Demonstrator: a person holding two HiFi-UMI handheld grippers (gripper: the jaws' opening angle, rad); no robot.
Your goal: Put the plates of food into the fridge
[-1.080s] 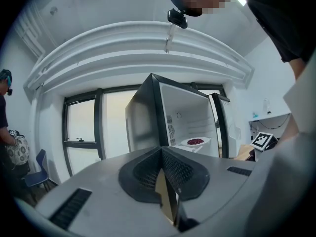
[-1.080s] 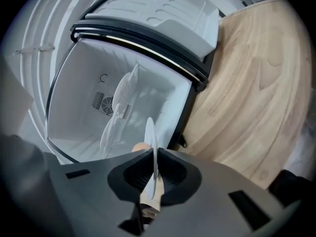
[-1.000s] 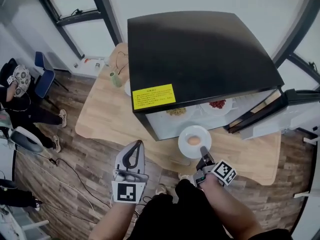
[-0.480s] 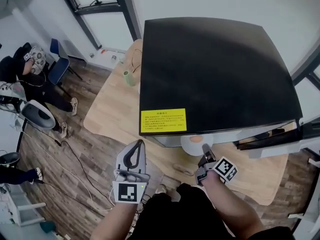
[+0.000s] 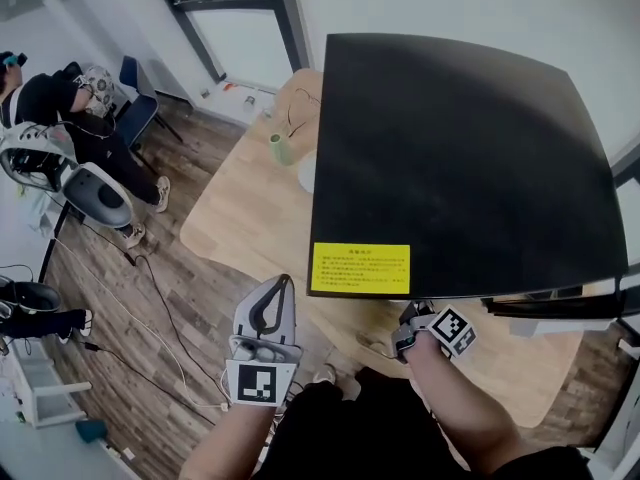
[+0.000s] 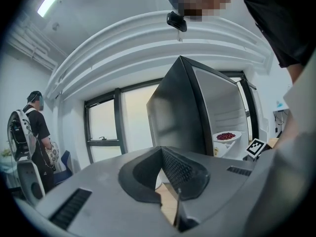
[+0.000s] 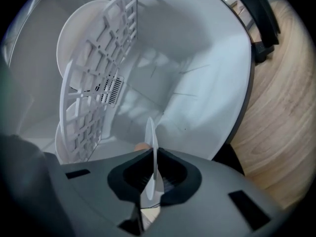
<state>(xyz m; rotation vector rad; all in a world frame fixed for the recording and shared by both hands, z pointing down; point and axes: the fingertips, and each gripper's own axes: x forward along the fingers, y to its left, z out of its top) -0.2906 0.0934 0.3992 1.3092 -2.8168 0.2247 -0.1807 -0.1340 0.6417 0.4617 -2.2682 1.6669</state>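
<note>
From above, the black fridge [image 5: 460,158] stands on the wooden bench [image 5: 250,218]. Its top hides the open front. The right claw [image 5: 412,318] points in under that front edge, so the plate cannot be seen from here. The left claw [image 5: 284,286] hangs out over the floor, away from the fridge.

In the left gripper view, the left claw's two jaws are together, with nothing between them. Past them is the open fridge, with a plate of red food [image 6: 226,136] already on a shelf inside.

In the right gripper view, the right claw is clamped on the rim of a white plate [image 7: 153,132], seen from its thin edge. A bit of orange food [image 7: 141,146] peeks out beside it. The plate is inside the white fridge, near the wire shelf [image 7: 94,98], where other plates sit.

I think this is the putting-in step, and it is nearly done. Next, the plate needs to be kept flat and set down on a free spot. Then the claw should open and slide back out without bumping the shelf.
</note>
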